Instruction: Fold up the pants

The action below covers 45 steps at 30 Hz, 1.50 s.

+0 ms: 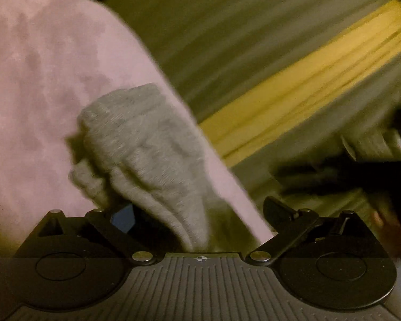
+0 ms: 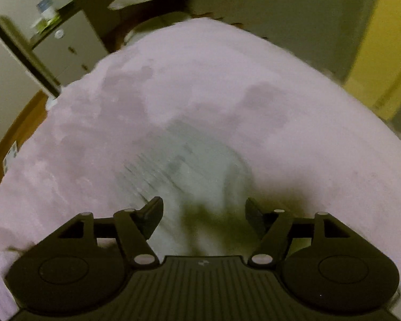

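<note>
The grey knit pants (image 1: 147,144) lie bunched on the pink bedspread (image 1: 40,67). My left gripper (image 1: 197,211) is open, its jaws wide apart, and a fold of the pants drapes down between them without being pinched. In the right wrist view the pants (image 2: 189,168) are a blurred grey patch on the bedspread (image 2: 307,133), just ahead of my right gripper (image 2: 204,208), which is open and empty above them.
The bed edge runs diagonally in the left view, with grey and yellow curtains (image 1: 294,93) beyond. The other gripper's dark shape (image 1: 361,165) shows at the right. A cabinet (image 2: 66,42) and a yellow wall (image 2: 382,61) stand beyond the bed.
</note>
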Each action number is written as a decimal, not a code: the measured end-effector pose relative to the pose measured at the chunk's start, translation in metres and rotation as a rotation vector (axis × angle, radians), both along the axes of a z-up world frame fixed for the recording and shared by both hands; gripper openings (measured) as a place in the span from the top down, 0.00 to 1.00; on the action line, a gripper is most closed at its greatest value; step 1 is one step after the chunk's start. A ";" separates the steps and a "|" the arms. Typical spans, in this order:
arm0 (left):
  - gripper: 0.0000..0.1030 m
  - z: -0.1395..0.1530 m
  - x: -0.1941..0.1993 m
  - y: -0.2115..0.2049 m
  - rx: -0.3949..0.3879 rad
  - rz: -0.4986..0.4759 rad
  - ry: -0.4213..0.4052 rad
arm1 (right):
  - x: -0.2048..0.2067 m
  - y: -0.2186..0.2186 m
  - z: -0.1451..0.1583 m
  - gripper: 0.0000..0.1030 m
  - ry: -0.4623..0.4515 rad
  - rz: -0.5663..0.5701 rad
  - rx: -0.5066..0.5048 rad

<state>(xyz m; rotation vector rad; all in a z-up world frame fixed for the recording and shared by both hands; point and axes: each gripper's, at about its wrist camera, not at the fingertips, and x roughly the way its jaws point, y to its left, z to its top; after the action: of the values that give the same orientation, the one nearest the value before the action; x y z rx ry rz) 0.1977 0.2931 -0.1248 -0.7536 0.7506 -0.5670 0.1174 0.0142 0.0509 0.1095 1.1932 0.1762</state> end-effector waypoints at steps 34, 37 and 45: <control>0.45 -0.018 0.094 -0.030 0.058 0.048 0.090 | -0.116 -0.070 -0.063 0.31 0.130 -0.027 0.098; 0.57 -0.020 0.098 -0.030 0.024 0.031 0.116 | -0.117 -0.067 -0.067 0.31 0.142 -0.017 0.091; 0.66 0.025 0.084 -0.052 0.122 0.005 0.010 | -0.127 -0.081 -0.056 0.31 0.084 -0.059 0.081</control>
<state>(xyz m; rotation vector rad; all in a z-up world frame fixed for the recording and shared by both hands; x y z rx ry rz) 0.2817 0.2413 -0.0994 -0.6458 0.7853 -0.5079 -0.0092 -0.0671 -0.0053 0.2250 1.2652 0.1693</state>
